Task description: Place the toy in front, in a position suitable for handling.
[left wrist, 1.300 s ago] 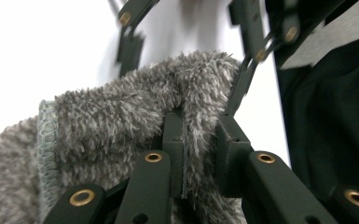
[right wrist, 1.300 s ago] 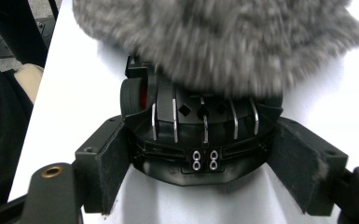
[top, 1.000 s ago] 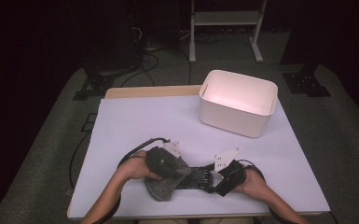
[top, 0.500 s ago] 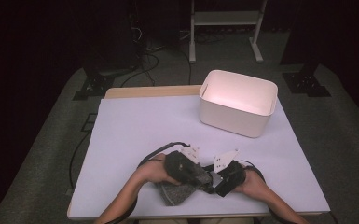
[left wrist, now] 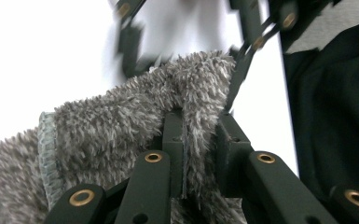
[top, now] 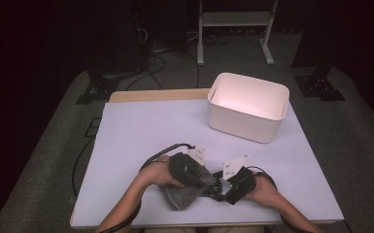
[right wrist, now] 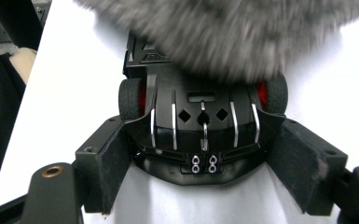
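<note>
A black toy car with red-hubbed wheels sits between the pads of my right gripper, which is shut on its sides. A grey fluffy cloth is pinched in my left gripper, a fold of it standing between the two jaws. The cloth lies blurred over the far end of the car. In the high view the left gripper and right gripper meet near the table's front edge, with the cloth hanging below them. The car is mostly hidden there.
A white empty bin stands at the back right of the pale table. Cables trail from both grippers over the near table. Dark floor, stands and cables lie beyond the far edge.
My left gripper has carried the cloth rightward, up against the car in the right gripper. The right gripper has barely moved.
</note>
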Motion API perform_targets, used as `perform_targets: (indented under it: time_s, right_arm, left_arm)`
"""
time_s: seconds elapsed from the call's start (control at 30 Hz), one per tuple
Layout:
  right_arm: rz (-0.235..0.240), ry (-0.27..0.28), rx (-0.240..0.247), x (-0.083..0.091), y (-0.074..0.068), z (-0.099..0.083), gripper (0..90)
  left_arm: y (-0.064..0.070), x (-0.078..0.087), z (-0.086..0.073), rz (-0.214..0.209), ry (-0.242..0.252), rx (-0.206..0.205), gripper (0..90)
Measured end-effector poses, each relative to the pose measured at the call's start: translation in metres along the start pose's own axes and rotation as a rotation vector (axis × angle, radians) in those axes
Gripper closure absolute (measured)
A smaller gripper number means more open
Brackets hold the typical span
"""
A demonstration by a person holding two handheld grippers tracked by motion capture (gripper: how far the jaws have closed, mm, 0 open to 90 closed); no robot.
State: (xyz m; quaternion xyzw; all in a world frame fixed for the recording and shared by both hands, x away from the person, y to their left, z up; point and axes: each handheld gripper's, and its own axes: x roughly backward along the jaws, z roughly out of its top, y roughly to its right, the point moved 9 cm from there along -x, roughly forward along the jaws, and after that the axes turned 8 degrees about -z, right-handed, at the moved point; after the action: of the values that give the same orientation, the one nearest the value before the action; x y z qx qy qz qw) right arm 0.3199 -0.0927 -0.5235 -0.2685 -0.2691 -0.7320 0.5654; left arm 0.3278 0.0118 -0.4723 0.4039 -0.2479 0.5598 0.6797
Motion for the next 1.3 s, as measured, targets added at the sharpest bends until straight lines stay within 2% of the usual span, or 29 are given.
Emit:
perform_targets:
  time_s: [0.1,0.2,0.27,0.33,0.5,0.6,0.8,0.93,1.13,1.3]
  right_arm:
    - [-0.002,-0.002,0.008,0.002,0.003,0.001,22.9]
    - [-0.028,-0.007,0.021,0.005,0.010,-0.001,22.9]
    - [-0.037,-0.006,0.003,0.008,0.017,-0.003,22.8]
    - [-0.038,-0.002,-0.014,0.009,0.021,-0.005,22.8]
    - [-0.036,-0.006,-0.056,0.006,0.022,-0.007,21.5]
    - [-0.041,-0.009,-0.093,0.006,0.023,-0.007,20.1]
    - [-0.029,-0.028,-0.129,0.008,0.021,-0.007,18.0]
    - [-0.009,-0.044,-0.170,0.010,0.020,-0.007,17.1]
    - [-0.013,-0.081,-0.167,0.014,0.021,-0.006,17.0]
    - [0.001,-0.102,-0.164,0.016,0.023,-0.001,16.6]
  left_arm:
    - [-0.007,0.012,-0.013,0.034,-0.004,0.040,76.3]
    - [-0.014,0.022,-0.025,0.058,-0.007,0.080,75.9]
    - [-0.019,0.026,-0.033,0.058,0.005,0.109,75.7]
    - [-0.021,0.026,-0.034,0.046,0.037,0.125,75.7]
    - [-0.018,0.015,-0.027,0.000,0.080,0.117,75.6]
    - [-0.014,0.009,-0.022,-0.022,0.066,0.104,75.6]
    - [-0.008,0.003,-0.015,-0.045,0.064,0.079,75.6]
    - [-0.005,0.001,-0.013,-0.040,0.055,0.059,76.0]
    - [-0.004,-0.001,-0.013,-0.029,0.054,0.051,76.2]
    - [-0.004,-0.001,-0.014,-0.018,0.057,0.046,76.2]
